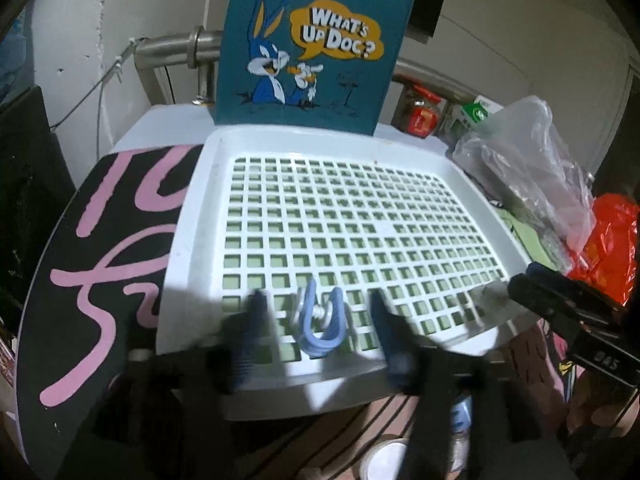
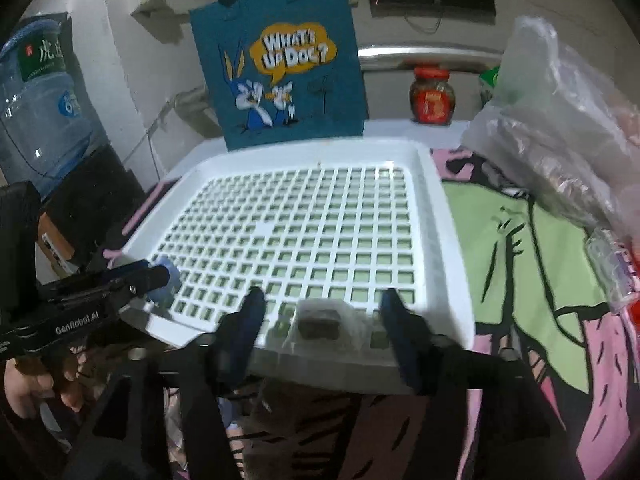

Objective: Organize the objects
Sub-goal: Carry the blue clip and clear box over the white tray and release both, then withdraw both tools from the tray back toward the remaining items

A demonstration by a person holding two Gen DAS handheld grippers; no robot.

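Observation:
A white perforated tray [image 1: 192, 240] lies on the table; it also shows in the right wrist view [image 2: 448, 248]. A light blue clip [image 1: 318, 322] rests on the tray's near edge, between the fingers of my left gripper [image 1: 318, 314], which is open and not touching it. In the right wrist view a small clear packet with a dark block inside [image 2: 322, 322] lies on the tray's near edge between the fingers of my right gripper [image 2: 322, 304], which is open. The left gripper [image 2: 158, 276] shows there at the tray's left corner. The right gripper [image 1: 520, 286] shows at the tray's right corner.
A teal cartoon tote bag [image 1: 316, 44] stands behind the tray. A crumpled clear plastic bag [image 1: 532, 168] and a red bag [image 1: 616, 240] lie to the right. A red-lidded jar [image 2: 432, 96] stands at the back. A water bottle [image 2: 40, 100] is at the far left.

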